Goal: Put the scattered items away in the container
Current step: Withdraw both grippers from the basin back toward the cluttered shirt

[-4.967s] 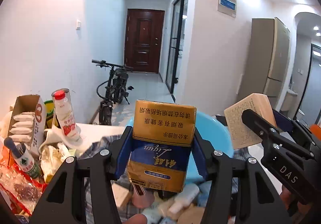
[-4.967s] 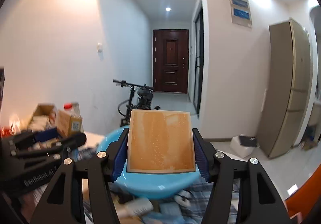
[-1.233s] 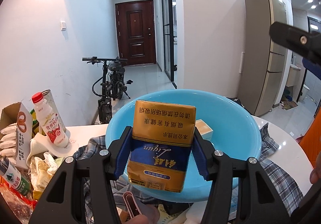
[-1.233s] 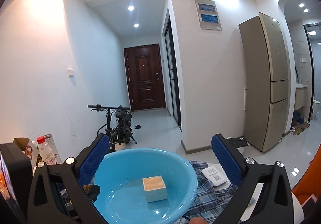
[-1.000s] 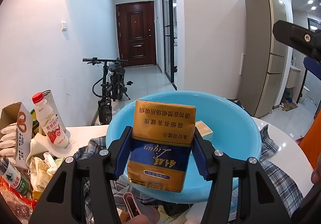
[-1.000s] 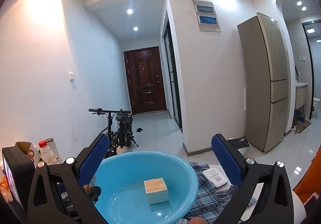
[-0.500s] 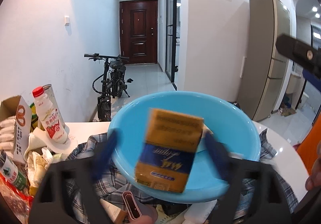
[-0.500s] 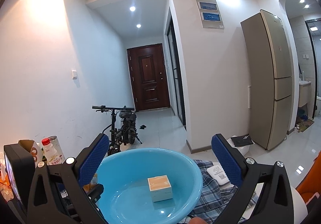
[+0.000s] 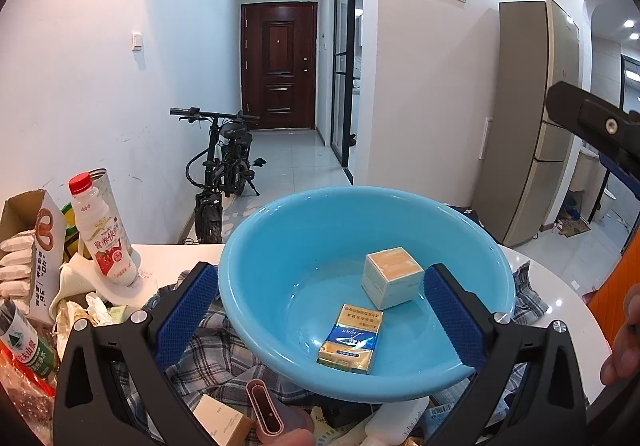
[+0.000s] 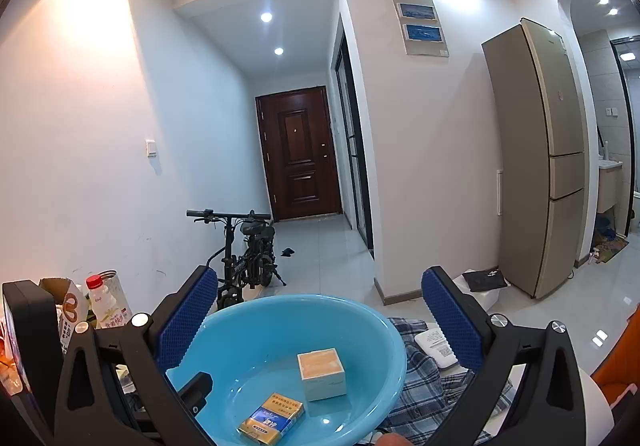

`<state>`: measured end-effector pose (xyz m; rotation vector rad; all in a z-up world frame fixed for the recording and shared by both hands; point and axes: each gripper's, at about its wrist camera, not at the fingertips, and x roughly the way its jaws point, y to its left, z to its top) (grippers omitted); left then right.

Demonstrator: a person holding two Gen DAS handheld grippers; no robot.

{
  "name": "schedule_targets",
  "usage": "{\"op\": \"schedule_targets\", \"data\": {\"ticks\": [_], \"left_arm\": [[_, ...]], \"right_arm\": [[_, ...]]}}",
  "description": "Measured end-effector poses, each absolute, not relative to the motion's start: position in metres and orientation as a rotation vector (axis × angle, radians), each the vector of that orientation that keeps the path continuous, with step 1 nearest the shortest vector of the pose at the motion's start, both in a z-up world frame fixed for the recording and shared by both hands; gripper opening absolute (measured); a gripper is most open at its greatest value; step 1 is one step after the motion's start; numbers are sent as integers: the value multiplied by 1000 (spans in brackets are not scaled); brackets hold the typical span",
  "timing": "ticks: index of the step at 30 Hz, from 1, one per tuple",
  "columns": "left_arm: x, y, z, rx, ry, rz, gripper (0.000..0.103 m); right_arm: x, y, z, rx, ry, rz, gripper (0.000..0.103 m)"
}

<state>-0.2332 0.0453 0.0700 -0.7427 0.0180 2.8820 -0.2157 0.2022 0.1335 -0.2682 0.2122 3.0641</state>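
Left gripper (image 9: 320, 306) spread wide, holding nothing, poised over the near rim of the blue basin (image 9: 256, 310). Right gripper (image 10: 320, 322) likewise wide apart and empty, above the same basin. Lying flat on the basin floor: a gold-and-blue pack (image 9: 350, 338), gold band with dark print on top, blue middle with script lettering. Just beside it, a pale cube box (image 9: 392, 282) with a tan top. Under the basin, a plaid cloth (image 9: 200, 342); off left, a red-capped drink bottle (image 9: 102, 230).

Both grippers are matte black plastic frames with silver screws, and the fingers (image 9: 188, 310) have blue diamond-textured pads; bare skin at edges.
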Motion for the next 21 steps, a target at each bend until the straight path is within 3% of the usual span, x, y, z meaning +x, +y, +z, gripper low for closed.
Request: {"op": "schedule_targets", "data": {"ticks": [12, 21], "left_arm": [[-226, 43, 80, -726, 19, 2891, 103], [-192, 34, 119, -577, -57, 2878, 103]], "right_arm": [[-206, 199, 141, -257, 225, 3109, 103], [-177, 191, 155, -254, 209, 3164, 103]]}}
